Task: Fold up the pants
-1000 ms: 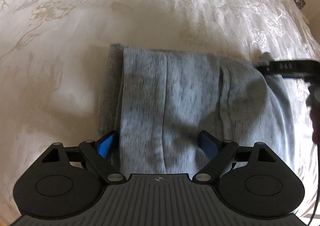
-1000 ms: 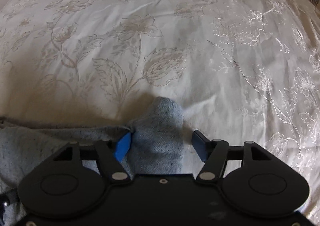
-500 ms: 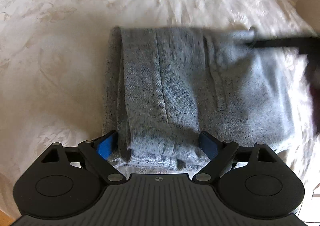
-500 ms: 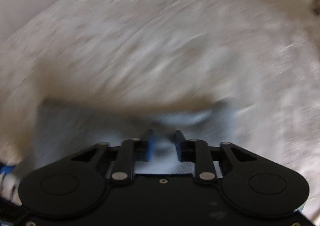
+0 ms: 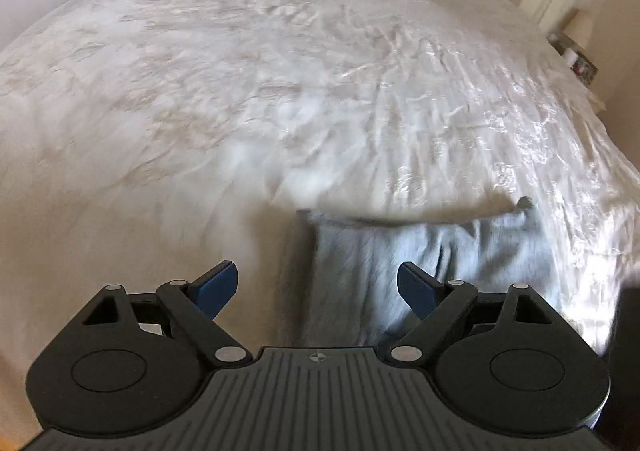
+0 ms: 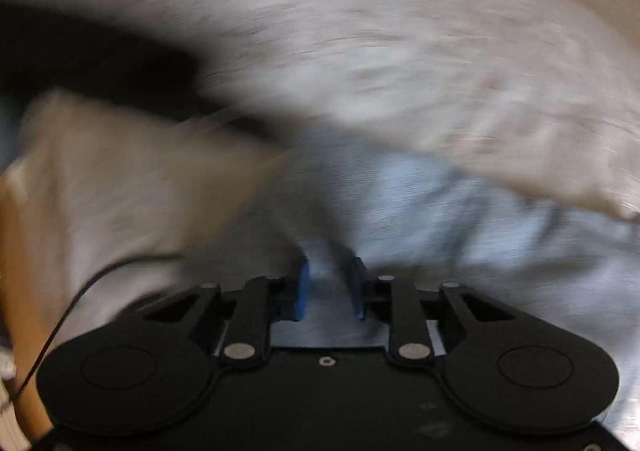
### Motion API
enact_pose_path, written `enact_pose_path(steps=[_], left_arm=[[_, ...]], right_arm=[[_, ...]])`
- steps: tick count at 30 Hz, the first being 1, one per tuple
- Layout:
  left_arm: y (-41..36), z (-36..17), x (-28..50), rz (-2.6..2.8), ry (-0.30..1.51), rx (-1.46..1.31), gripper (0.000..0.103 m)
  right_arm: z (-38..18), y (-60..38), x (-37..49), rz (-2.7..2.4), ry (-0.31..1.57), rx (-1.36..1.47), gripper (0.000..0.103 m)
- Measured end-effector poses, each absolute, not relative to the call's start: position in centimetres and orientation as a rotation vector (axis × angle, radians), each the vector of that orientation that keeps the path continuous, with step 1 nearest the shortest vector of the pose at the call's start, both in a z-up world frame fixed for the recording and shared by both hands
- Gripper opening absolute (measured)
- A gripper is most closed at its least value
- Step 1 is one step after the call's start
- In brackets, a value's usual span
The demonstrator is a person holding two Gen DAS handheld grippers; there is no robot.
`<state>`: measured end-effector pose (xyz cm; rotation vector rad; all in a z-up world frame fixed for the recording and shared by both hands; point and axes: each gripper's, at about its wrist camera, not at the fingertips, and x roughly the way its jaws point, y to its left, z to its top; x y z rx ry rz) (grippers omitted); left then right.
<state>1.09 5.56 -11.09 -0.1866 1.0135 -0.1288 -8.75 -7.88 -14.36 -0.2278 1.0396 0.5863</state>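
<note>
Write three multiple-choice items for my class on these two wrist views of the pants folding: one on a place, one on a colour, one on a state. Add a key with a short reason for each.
1. Where do the grey pants lie?
A. on the cream bedspread
B. on a wooden floor
C. in a basket

2. What colour are the pads of the left gripper?
A. red
B. blue
C. yellow

3. How does the right gripper stand?
A. wide open over bare bedspread
B. out of view
C. closed on grey cloth

Key:
1 A, the pants rest on the bedspread, whose raised edge hides their far end.
2 B, both pads show blue.
3 C, its fingers pinch a fold of the pants.
</note>
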Motion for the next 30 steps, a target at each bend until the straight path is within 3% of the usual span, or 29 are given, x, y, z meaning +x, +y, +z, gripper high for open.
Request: enact_pose_path(steps=[3,6,10,14,16,22,24,30], left_arm=[[3.8,-12.0,2.1,-0.189,1.038,-0.160,0.088],[1.9,-13.7,2.0,-0.250,1.079,-0.112,0.088],[0.4,-17.4,0.5,-0.271,1.195,-0.011,0.088],[1.1,-18.8,-1.3,-0.271,1.191,-0.042,0.095],[1.2,-18.4,-1.4,-0.282,1.192,-0.036,0.094],[2.7,-16.2,-1.7,-0.278,1.113,-0.057,0.094],[3.5,-15.6,-1.5,-0.258,1.087,-0.071,0.094],[4.4,-15.9,0.2,-0.218,1.105,-0.119,0.095]], right_arm=[[-13.5,-8.0,-10.3,0.569,1.047,-0.193,0.017],[-12.0,-10.4,-10.8,0.511,1.056,-0.118,0.031],[-9.9,-16.3,-13.3,0.306,0.952,-0.144,0.037],[-13.9,-21.9,-14.7,0.095,1.185,-0.150,0.034],[-14.1,-24.1,-15.7,0.061,1.205,-0.107,0.033],[-10.4,-26.9,-15.0,0.077,1.080,-0.017,0.064],[-10.0,-27.5,-13.5,0.069,1.050,-0.008,0.083],[-12.8,-28.2,-8.5,0.104,1.113,0.099,0.085]])
